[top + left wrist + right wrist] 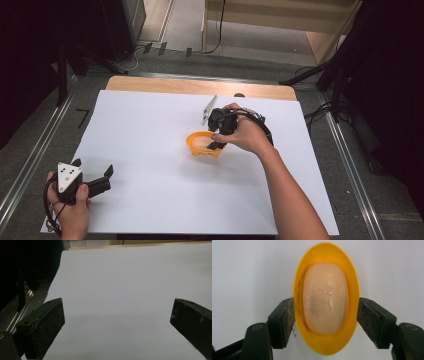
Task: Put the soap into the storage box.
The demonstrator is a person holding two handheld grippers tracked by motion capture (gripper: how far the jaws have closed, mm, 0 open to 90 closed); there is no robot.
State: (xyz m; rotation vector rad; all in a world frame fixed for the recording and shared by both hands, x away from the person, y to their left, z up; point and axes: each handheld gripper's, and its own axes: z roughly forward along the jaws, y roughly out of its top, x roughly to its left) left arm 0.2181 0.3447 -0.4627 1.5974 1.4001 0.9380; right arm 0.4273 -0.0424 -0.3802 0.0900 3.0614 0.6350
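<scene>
The white paper-covered worktop [150,150] carries a glossy yellow oval plastic soap dish [204,144] a little right of its middle, nearer the far edge than the near one. In the dish lies a pale peach oval bar of soap [325,298] with a stamped mark on top. The right gripper [325,320] straddles the dish, its pads set against the dish's two long sides across the narrow waist, pinching it. The left gripper [95,175] rests near the worktop's near left corner, jaws spread wide with nothing between them.

The likely trouble is slip: the dish walls are smooth and curve away from the flat pads, so a lift could let the dish squirt out or tip, spilling the loose soap. Squeezing harder might flex the thin rim.

In the right gripper view the dish's long axis runs straight away from the gripper, and the soap lies along the same line.
</scene>
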